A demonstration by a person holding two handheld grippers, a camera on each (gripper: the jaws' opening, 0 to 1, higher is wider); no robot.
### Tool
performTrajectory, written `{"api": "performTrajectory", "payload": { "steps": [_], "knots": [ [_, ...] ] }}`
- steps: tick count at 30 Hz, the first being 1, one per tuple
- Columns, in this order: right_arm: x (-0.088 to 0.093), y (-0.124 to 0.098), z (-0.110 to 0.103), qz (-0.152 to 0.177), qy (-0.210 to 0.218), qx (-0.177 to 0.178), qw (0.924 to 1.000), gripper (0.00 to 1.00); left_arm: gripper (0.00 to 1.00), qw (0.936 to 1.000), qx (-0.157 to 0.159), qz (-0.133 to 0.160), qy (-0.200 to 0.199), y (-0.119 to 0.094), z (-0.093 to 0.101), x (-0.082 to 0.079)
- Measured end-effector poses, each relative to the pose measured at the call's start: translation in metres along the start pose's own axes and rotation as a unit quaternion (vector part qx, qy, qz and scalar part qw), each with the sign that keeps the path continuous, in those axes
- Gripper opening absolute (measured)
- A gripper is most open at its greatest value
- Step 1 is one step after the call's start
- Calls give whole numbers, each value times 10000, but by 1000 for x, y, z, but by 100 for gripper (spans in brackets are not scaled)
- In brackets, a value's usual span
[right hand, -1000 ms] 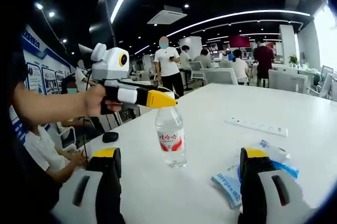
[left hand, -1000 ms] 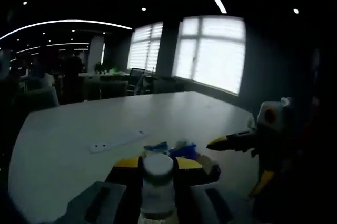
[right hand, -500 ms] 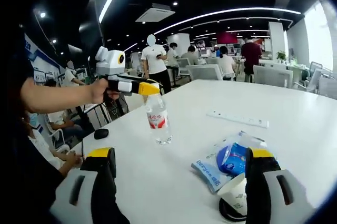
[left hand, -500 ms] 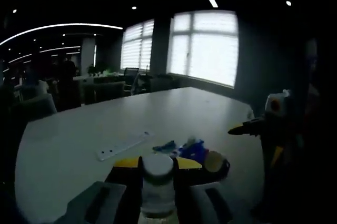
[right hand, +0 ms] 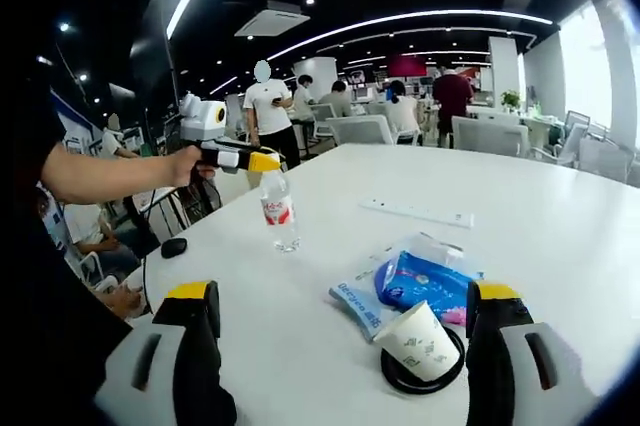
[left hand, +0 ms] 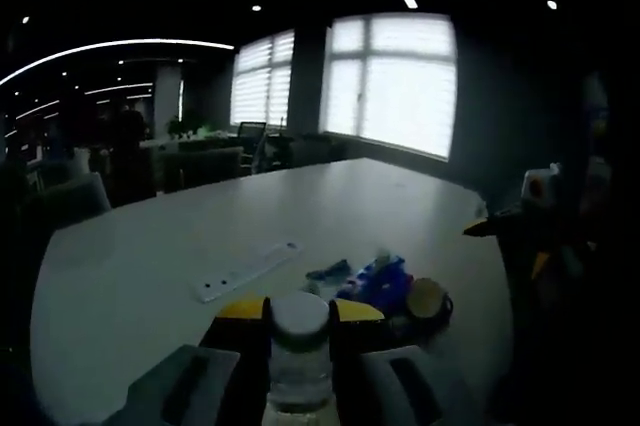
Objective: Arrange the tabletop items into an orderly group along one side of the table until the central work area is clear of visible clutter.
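Between the left gripper (left hand: 300,321)'s jaws stands the water bottle (left hand: 300,351), clamped just under its white cap; in the right gripper view it rests upright on the table (right hand: 560,226) near the far-left edge. Clear and thin-walled, it probably dents and slips, so the neck seems the firmest hold. Closer in, the right gripper (right hand: 340,346) gapes wide and empty before a tipped paper cup (right hand: 415,341) and blue packets (right hand: 415,281). Beyond lies a power strip (right hand: 415,212), with bare tabletop around it.
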State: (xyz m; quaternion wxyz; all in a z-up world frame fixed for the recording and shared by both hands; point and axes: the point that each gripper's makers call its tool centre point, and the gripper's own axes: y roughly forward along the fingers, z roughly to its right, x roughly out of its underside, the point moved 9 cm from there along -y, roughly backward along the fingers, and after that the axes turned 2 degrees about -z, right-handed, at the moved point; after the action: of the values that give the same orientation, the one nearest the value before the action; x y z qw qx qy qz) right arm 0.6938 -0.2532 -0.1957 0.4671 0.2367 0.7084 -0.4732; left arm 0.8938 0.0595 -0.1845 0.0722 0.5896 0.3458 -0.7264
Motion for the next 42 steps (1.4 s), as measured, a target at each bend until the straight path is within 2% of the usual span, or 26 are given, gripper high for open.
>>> {"api": "performTrajectory", "payload": {
  "steps": [5, 11, 20, 26, 29, 35, 37, 42],
  "knots": [
    [6, -12, 13, -48, -27, 195, 9998, 100, 18, 10000, 10, -91, 27, 6, -10, 4],
    [16, -21, 21, -220, -20, 232, 9995, 100, 18, 9999, -12, -131, 56, 9, -18, 6],
    [26, -23, 27, -379, 57, 276, 9989, 100, 18, 9996, -192, -192, 78, 14, -27, 9],
    [28, -24, 29, -417, 104, 309, 9986, 100, 18, 9991, -327, -212, 162, 15, -22, 9],
    [29, -24, 29, -443, 116, 322, 9984, 100, 19, 9989, -352, -246, 163, 15, -22, 14],
    [30, -24, 30, -460, 134, 327, 9983, 100, 19, 9991, -306, -269, 93, 14, -19, 17],
    [30, -24, 31, -477, 146, 324, 9982, 100, 19, 9993, -316, -196, 21, 16, -22, 17],
    [31, -25, 30, -513, 128, 312, 9981, 100, 20, 9994, -203, -168, 205, 15, -27, 23]
  ]
}}
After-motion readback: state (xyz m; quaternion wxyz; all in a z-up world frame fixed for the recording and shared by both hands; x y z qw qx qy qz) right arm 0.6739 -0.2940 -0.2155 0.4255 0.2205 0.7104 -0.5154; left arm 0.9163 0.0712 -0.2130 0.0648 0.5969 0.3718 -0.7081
